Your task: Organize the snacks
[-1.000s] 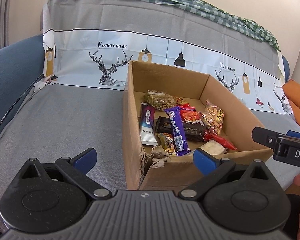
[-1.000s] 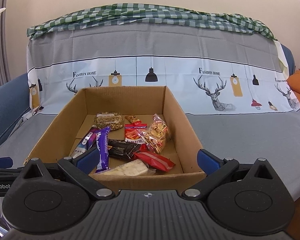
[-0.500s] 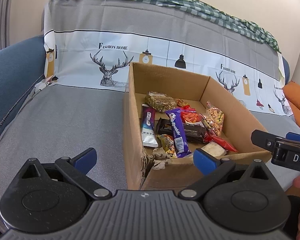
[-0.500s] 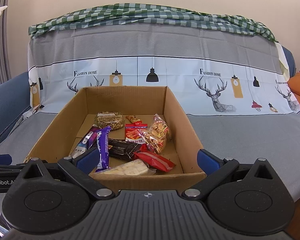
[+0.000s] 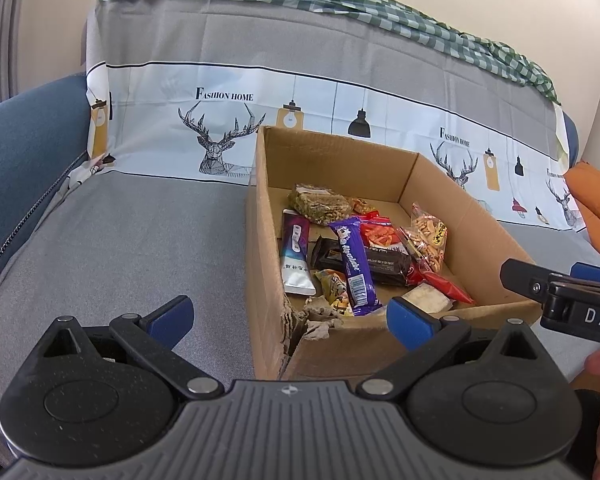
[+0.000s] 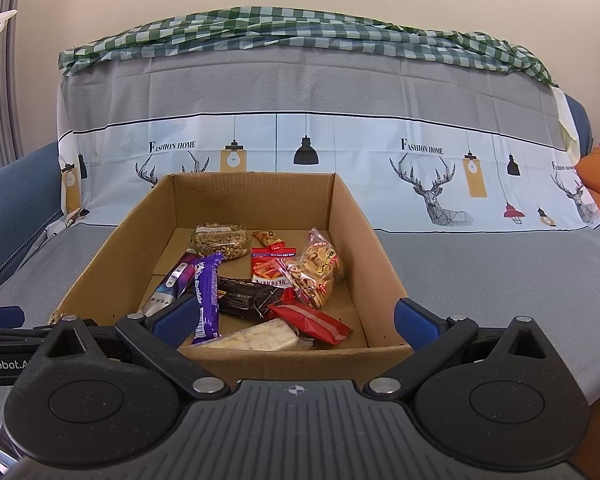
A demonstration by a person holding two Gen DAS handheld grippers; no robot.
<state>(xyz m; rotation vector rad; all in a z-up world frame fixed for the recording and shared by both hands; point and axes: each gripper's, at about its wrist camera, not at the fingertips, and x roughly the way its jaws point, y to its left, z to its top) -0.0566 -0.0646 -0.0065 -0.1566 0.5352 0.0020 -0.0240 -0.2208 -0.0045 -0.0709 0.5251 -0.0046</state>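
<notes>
Judging from how things lie, the sorting looks nearly done or not yet begun — the pictures alone cannot settle which. All visible snacks sit inside the box (image 6: 364, 240), which rests on the covered sofa (image 5: 120, 240); none lies on the cover outside it.

Contents, loosely heaped, not in rows: purple bar (image 6: 206, 292) leaning over a dark bar (image 6: 248, 298); silver-purple pouch (image 5: 296, 256) along the left wall; nut bag (image 6: 220, 238) at the back; cracker bag (image 6: 318, 270) to the right; red packet (image 6: 310, 320) and pale bar (image 6: 256, 338) at the near wall. Near-left corner of the box is torn.

Left gripper (image 5: 290, 318): fingers apart, nothing between them, hovering just short of the near-left corner. Right gripper (image 6: 296, 318): fingers apart, empty, facing the near wall.

If organizing means arranging within the box, all of it is left — nothing is gripped yet.
</notes>
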